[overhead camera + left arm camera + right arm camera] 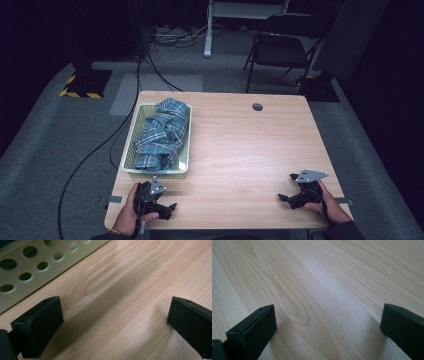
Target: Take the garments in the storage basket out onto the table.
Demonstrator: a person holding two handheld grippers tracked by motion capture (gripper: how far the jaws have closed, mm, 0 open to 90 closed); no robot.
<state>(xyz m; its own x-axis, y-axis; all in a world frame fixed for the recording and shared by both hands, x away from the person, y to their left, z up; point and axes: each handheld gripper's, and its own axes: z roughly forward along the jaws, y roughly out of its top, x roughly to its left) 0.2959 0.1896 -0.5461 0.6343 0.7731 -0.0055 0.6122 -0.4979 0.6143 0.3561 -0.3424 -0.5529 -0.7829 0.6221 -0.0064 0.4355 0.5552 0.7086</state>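
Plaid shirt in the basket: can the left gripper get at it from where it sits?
Probably yes. The left gripper rests just in front of the basket, jaws wide with nothing between them. The plaid shirt lies heaped above the rim, uncovered, so coming over the near wall looks free.

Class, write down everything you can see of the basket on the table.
The basket is a pale yellow-green oblong tray, plastic by its look, with walls pierced by round holes. It stands flat near the left edge of the wooden table, its long side running away from the person. A crumpled blue plaid cloth fills it, heaped above the rim. The left claw, open, rests on the table just before its near wall, not touching it.
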